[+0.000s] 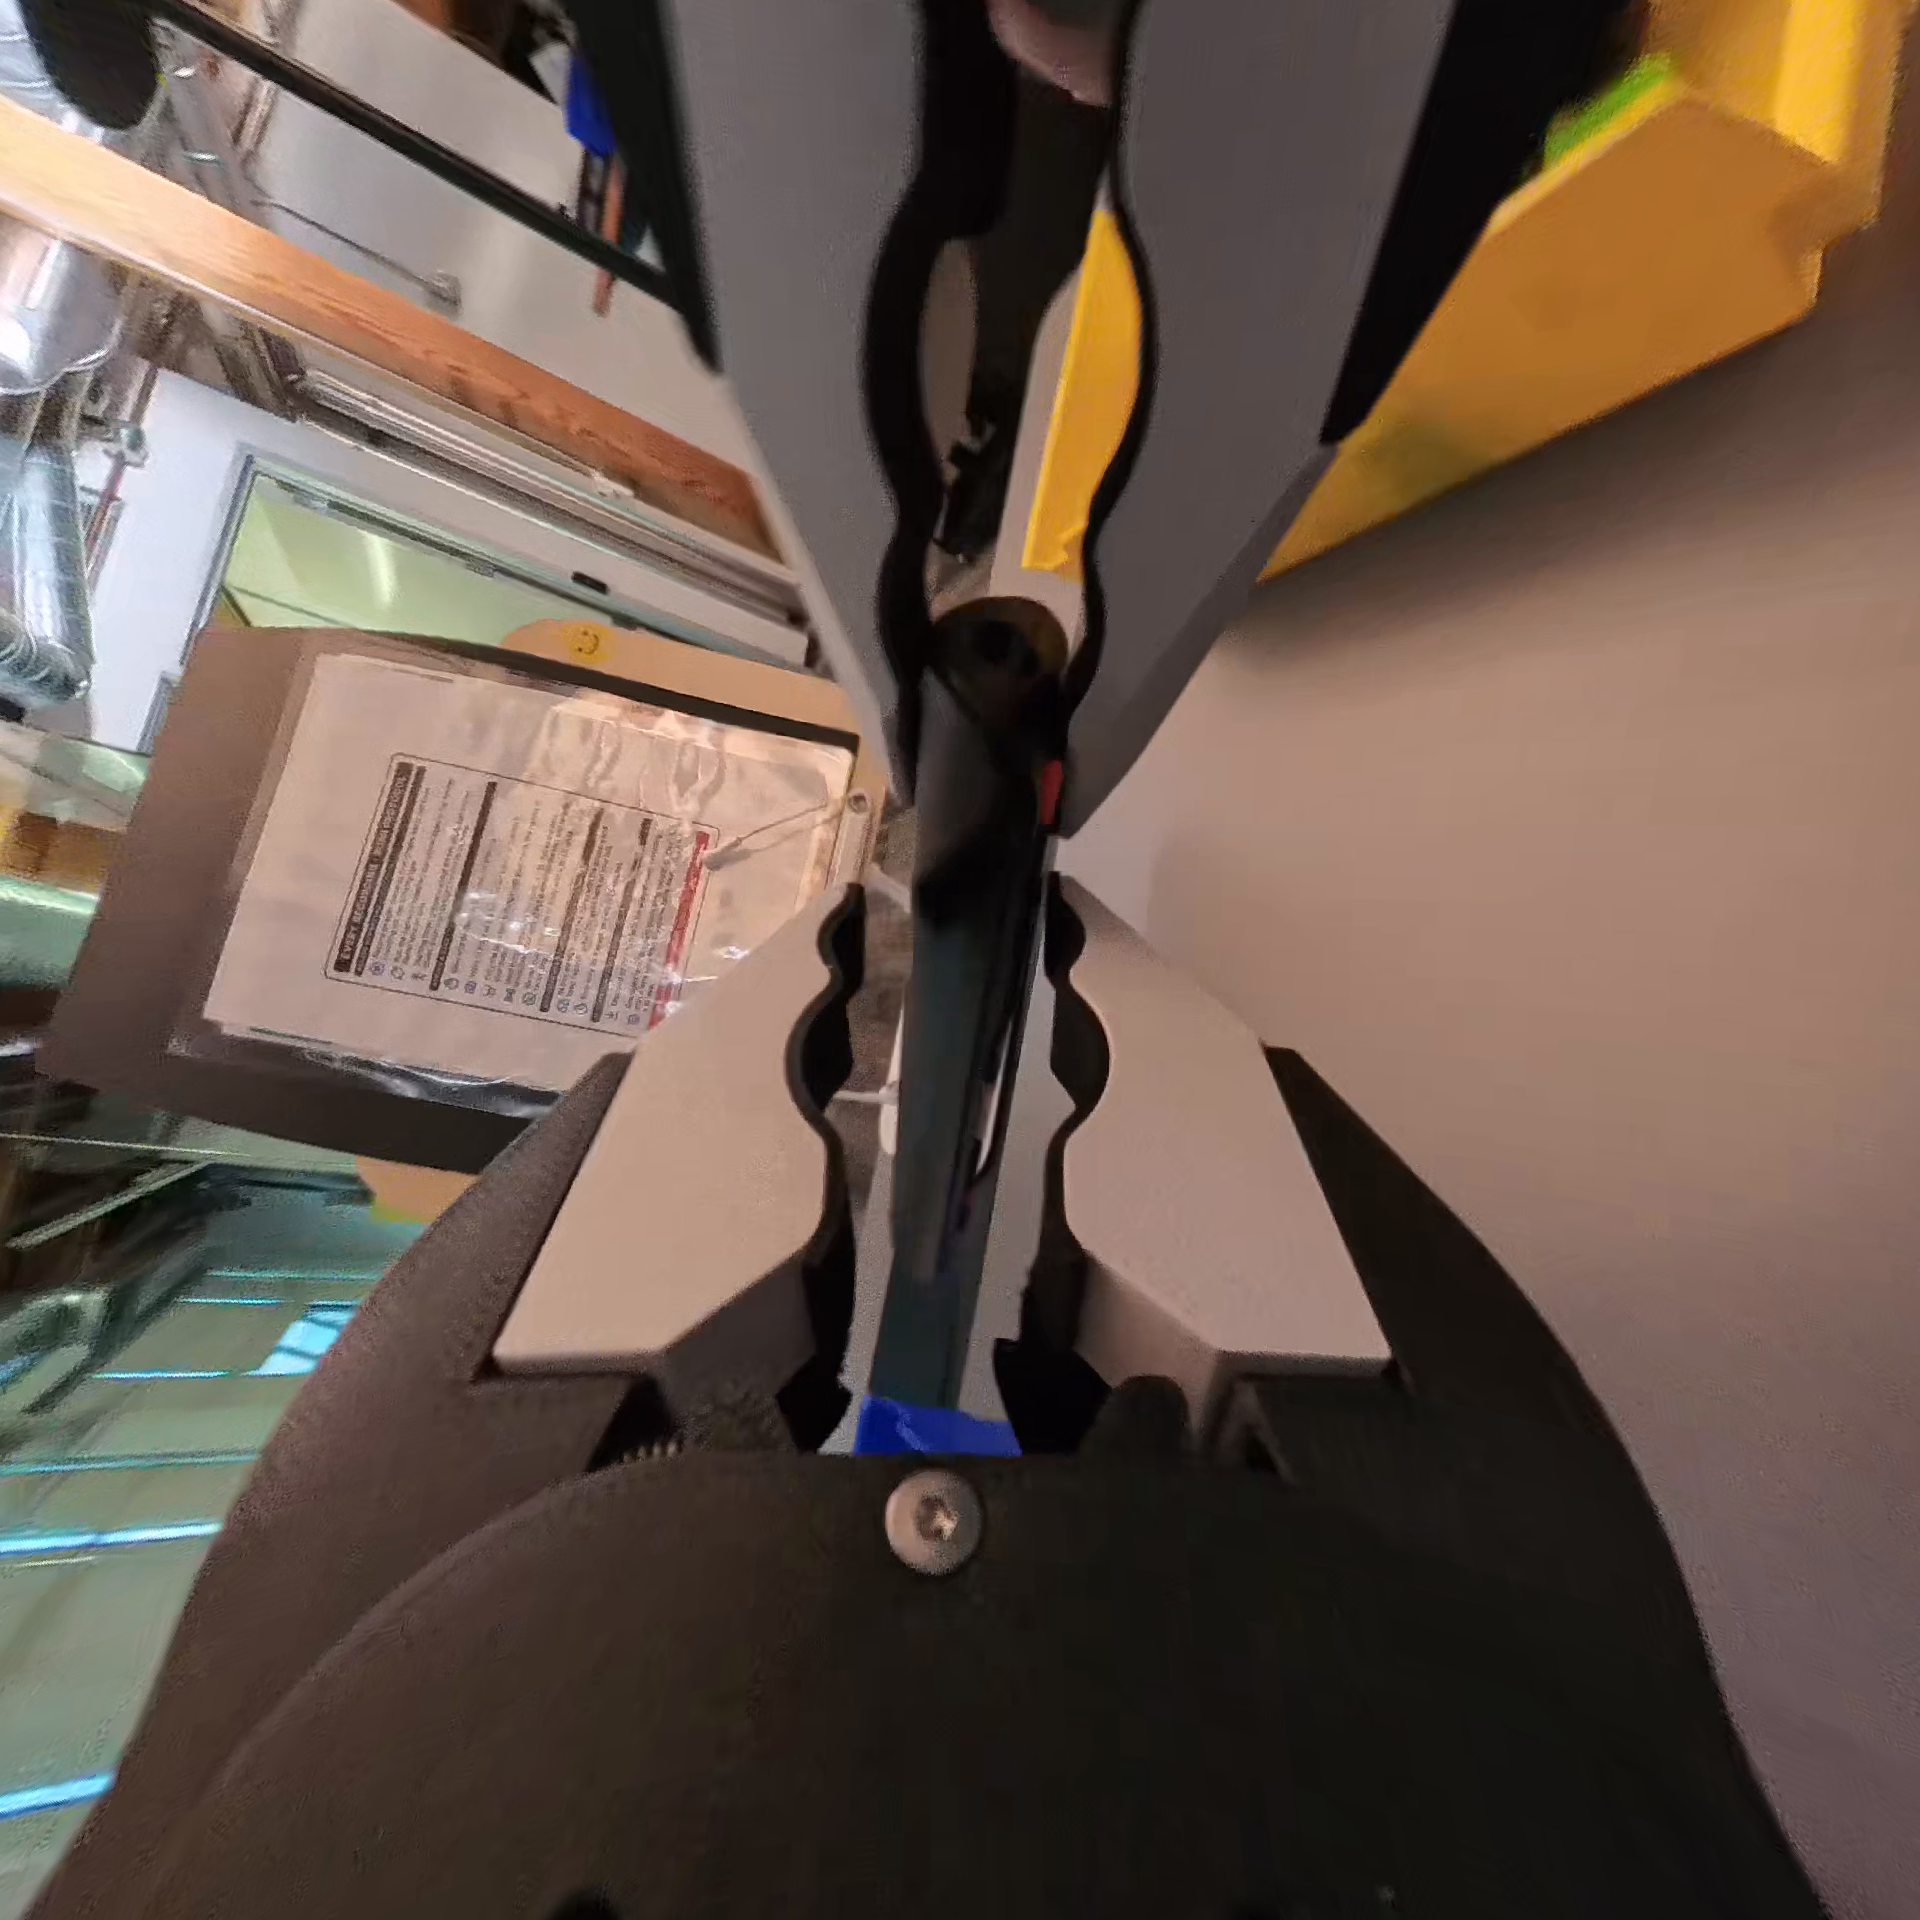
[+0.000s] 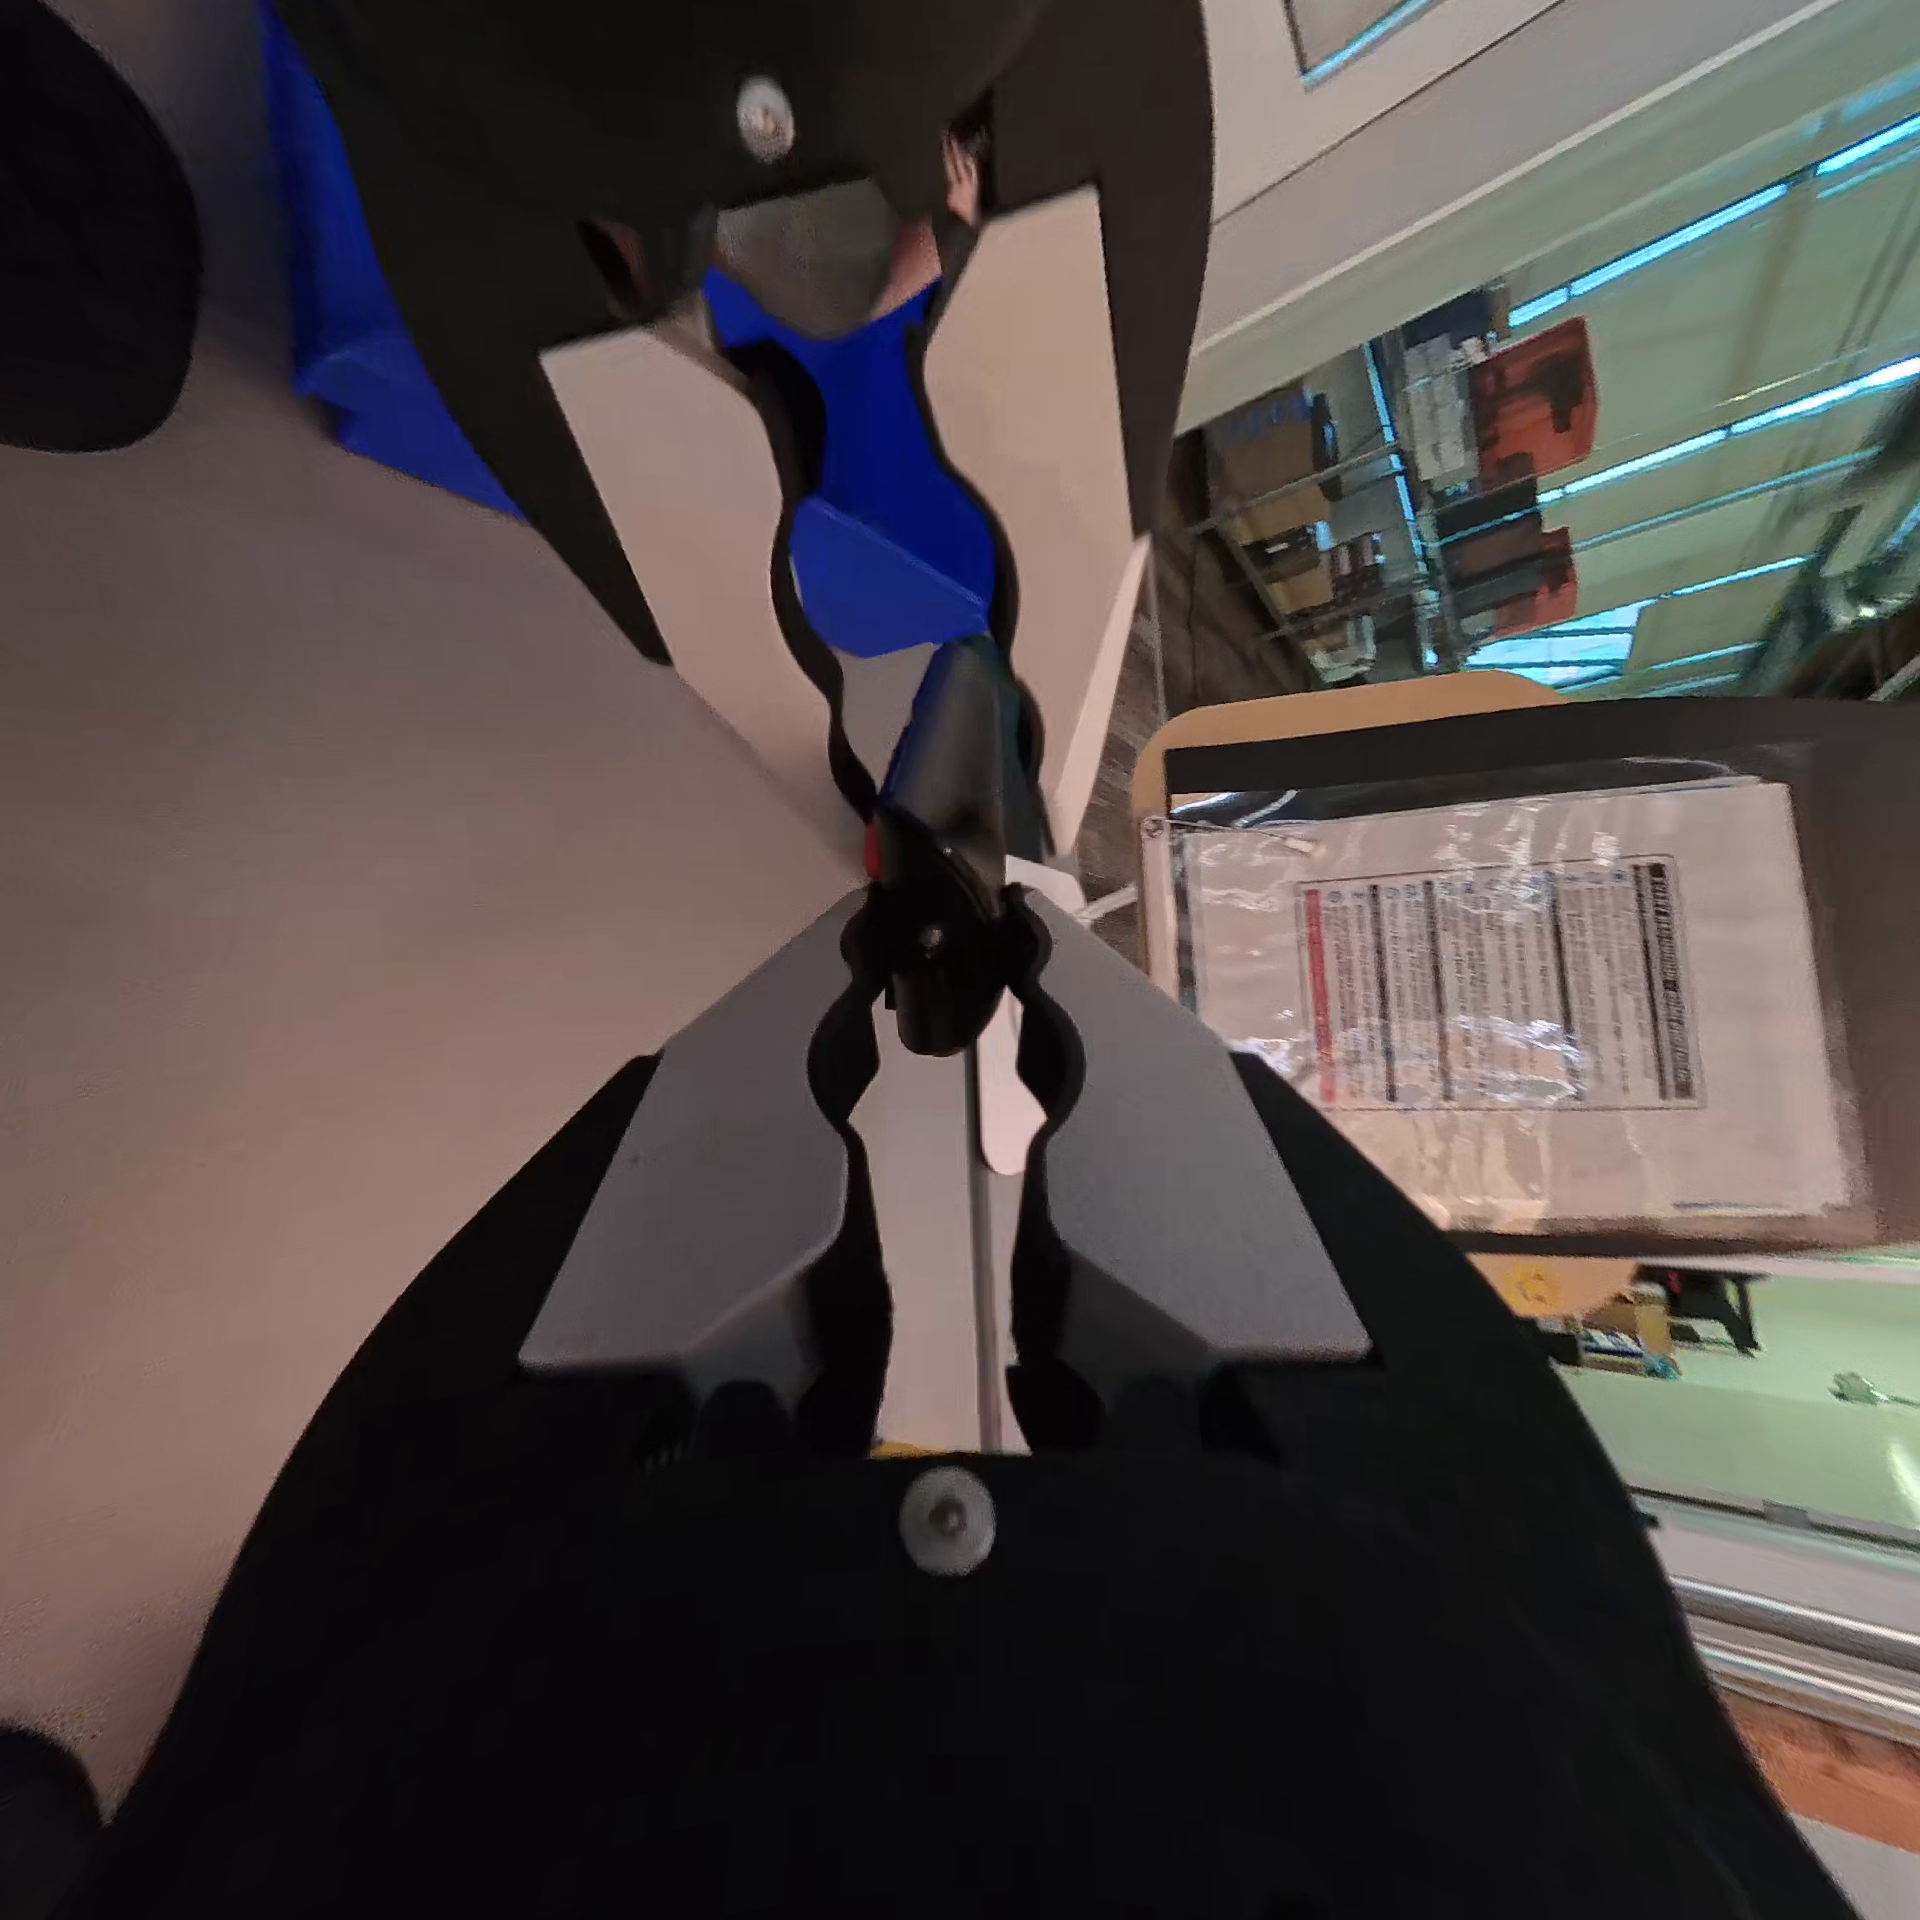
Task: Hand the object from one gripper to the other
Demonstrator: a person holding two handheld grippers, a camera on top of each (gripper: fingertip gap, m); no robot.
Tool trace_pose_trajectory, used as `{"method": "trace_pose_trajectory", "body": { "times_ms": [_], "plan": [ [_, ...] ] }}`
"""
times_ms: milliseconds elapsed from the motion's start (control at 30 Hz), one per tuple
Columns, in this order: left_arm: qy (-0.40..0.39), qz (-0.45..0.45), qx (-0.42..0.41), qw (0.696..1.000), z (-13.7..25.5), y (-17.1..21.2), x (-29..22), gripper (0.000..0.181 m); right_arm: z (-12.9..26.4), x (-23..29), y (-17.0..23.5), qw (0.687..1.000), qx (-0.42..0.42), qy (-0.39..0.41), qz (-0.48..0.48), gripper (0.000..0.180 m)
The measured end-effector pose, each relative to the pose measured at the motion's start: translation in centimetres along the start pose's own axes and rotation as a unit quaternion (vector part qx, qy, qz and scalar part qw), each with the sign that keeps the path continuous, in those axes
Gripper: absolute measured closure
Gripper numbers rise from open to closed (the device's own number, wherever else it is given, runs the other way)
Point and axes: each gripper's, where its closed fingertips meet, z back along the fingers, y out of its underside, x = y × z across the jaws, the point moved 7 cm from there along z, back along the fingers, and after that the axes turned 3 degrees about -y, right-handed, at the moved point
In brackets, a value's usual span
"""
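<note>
A dark, elongated object point(image 1: 956, 1039) with a small red mark spans between the two grippers, which face each other tip to tip. My right gripper point(image 2: 940, 925) is shut on one end of it point(image 2: 935, 987). In the left wrist view the right gripper point(image 1: 987, 727) comes in from the top, clamped on that end. My left gripper point(image 1: 951, 894) is open, its fingers on either side of the object's body with a narrow gap on each side. In the right wrist view the left gripper point(image 2: 951, 810) comes in from the top around the object's far part point(image 2: 951, 727).
A grey tabletop point(image 1: 1558, 1039) lies beside the grippers. A yellow bin point(image 1: 1558, 312) and a blue bin point(image 2: 883, 499) stand on it. A cardboard box bearing a plastic-covered sheet point(image 2: 1507, 987) stands past the table's edge, also in the left wrist view point(image 1: 468, 883). The grippers are tip to tip, or close to it.
</note>
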Motion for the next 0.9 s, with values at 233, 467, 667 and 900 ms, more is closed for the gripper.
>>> {"method": "trace_pose_trajectory", "body": {
  "times_ms": [233, 467, 667, 900],
  "plan": [
    [-0.058, 0.267, -0.151, 0.95, 3.5, 0.8, 5.8, 0.134, 3.3, -3.1, -0.2, 0.99, -0.058, 0.115, -0.055, 0.16],
    [0.183, 0.491, -0.358, 0.773, 3.7, -0.2, 6.0, 0.128, 8.2, -5.9, -1.0, 0.938, -0.22, 0.23, -0.139, 0.159],
    [0.149, 0.53, -0.511, 0.661, 4.6, -1.9, 7.1, 0.107, 10.2, -5.9, -3.6, 0.811, -0.502, 0.099, -0.283, 0.16],
    [0.101, 0.507, -0.555, 0.651, 8.5, -3.6, 8.3, 0.119, 6.9, -5.1, -4.9, 0.744, -0.565, -0.032, -0.356, 0.159]
  ]
}}
